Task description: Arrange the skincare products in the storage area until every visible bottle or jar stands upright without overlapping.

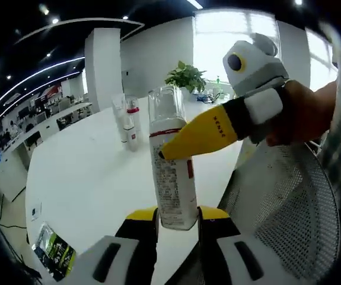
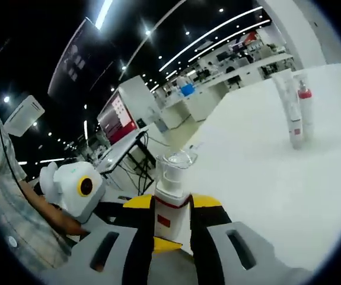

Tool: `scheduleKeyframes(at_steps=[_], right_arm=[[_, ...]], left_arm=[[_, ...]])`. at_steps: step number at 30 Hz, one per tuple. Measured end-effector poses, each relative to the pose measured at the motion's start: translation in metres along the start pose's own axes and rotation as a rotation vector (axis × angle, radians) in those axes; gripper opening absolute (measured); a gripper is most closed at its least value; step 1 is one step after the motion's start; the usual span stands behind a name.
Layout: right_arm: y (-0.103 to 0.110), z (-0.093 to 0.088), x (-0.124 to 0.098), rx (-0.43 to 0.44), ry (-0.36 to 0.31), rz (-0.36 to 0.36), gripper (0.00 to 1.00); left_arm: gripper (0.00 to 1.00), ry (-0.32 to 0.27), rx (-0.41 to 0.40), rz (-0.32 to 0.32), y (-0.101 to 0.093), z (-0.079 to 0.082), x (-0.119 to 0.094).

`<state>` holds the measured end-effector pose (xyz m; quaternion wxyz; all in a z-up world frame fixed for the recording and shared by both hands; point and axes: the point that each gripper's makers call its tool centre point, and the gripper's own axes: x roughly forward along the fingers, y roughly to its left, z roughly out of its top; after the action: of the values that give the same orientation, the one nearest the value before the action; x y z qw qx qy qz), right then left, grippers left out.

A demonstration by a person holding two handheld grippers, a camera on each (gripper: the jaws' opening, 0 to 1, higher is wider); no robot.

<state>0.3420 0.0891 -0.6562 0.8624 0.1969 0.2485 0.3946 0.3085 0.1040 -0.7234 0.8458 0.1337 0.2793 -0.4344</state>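
Observation:
A white bottle (image 1: 173,178) with a clear cap, a red band and printed text stands upright in the air over the near edge of the white table (image 1: 87,172). My left gripper (image 1: 178,215) is shut on its base. My right gripper (image 1: 167,148) reaches in from the right, one yellow finger (image 1: 203,132) lying across the bottle's shoulder. In the right gripper view the same bottle (image 2: 170,196) sits between the jaws of my right gripper (image 2: 171,206), cap upward. Two slim white tubes (image 1: 127,122) stand upright together farther back on the table, also seen as two tubes (image 2: 295,113).
A grey mesh chair (image 1: 289,208) is close on the right, below the bottle. A small printed packet (image 1: 54,252) lies at the table's near left edge. A potted plant (image 1: 185,76) stands at the far end. A person's hand (image 1: 303,113) holds the right gripper.

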Motion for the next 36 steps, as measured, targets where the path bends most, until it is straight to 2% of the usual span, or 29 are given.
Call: scheduleKeyframes(at_steps=[3, 6, 12, 17, 18, 19, 22, 26, 28, 31, 32, 33, 34, 36], right_arm=[[-0.008, 0.008, -0.004, -0.004, -0.009, -0.012, 0.2], [-0.017, 0.017, -0.017, -0.032, -0.024, -0.022, 0.2], [-0.05, 0.031, -0.034, -0.044, -0.09, -0.053, 0.2], [-0.075, 0.031, -0.034, -0.07, -0.133, -0.086, 0.2], [-0.077, 0.03, -0.034, -0.066, -0.135, -0.089, 0.2], [-0.088, 0.024, -0.031, 0.0, -0.119, -0.122, 0.2], [-0.088, 0.025, -0.032, 0.012, -0.132, -0.097, 0.2], [-0.092, 0.032, -0.036, 0.01, -0.168, -0.111, 0.2], [-0.093, 0.031, -0.036, 0.016, -0.166, -0.117, 0.2], [-0.093, 0.031, -0.036, -0.006, -0.16, -0.128, 0.2], [-0.093, 0.031, -0.036, -0.01, -0.162, -0.13, 0.2], [-0.094, 0.031, -0.037, -0.019, -0.162, -0.137, 0.2], [-0.096, 0.031, -0.037, -0.025, -0.16, -0.146, 0.2], [-0.101, 0.033, -0.039, -0.025, -0.166, -0.161, 0.2]], left_arm=[[0.26, 0.037, -0.014, -0.009, -0.001, -0.007, 0.004], [0.26, 0.119, -0.023, 0.001, 0.001, -0.022, 0.007], [0.26, 0.157, 0.002, 0.044, 0.007, -0.03, 0.008], [0.25, 0.186, 0.057, 0.086, 0.011, -0.035, 0.007], [0.25, 0.208, 0.069, 0.104, 0.014, -0.039, 0.007], [0.25, 0.263, 0.081, 0.13, 0.018, -0.049, 0.005], [0.25, 0.271, 0.069, 0.139, 0.019, -0.049, 0.005], [0.25, 0.321, 0.099, 0.168, 0.019, -0.057, -0.001], [0.25, 0.359, 0.135, 0.155, 0.014, -0.067, -0.002], [0.22, 0.462, 0.176, 0.127, 0.011, -0.089, -0.002], [0.22, 0.455, 0.167, 0.13, 0.012, -0.086, 0.002], [0.22, 0.388, 0.154, 0.128, 0.012, -0.075, 0.007], [0.22, 0.361, 0.146, 0.121, 0.01, -0.071, 0.009], [0.22, 0.384, 0.159, 0.104, 0.006, -0.076, 0.006]])
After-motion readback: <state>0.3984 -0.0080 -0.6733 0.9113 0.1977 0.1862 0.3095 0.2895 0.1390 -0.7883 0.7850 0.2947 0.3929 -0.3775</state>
